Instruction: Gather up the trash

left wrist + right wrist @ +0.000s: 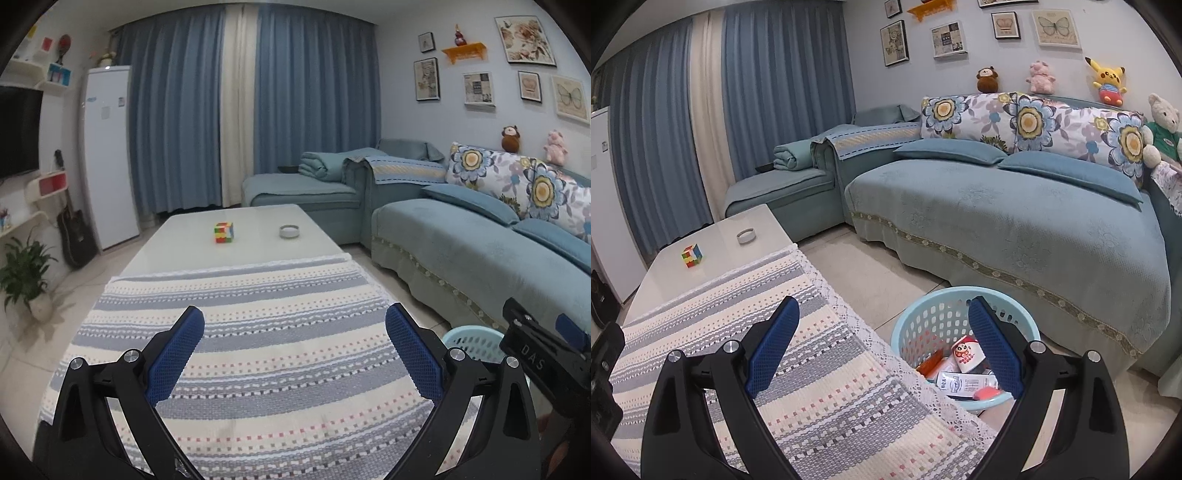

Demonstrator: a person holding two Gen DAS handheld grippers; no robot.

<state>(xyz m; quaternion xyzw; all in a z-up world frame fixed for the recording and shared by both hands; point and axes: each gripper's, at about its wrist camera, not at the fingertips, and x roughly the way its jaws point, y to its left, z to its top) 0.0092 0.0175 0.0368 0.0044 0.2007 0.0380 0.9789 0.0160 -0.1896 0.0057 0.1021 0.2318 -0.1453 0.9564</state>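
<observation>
A light blue perforated basket (934,314) stands on the floor beside the table's right edge. It holds trash: a paper cup with a red print (966,354), a white packet (964,384) and orange and red pieces. My right gripper (882,314) hangs open above the table edge and the basket, with nothing between its blue pads. My left gripper (295,321) is open over the striped woven cloth (258,332), also holding nothing. In the left wrist view the basket (472,343) shows at the lower right, partly behind the right gripper's black body (543,358).
A colourful puzzle cube (224,232) and a small round ashtray (290,232) sit on the white table (184,236) beyond the cloth. A blue sofa (1015,229) with cushions runs along the right. A potted plant (26,273), a guitar and a white fridge stand at the left.
</observation>
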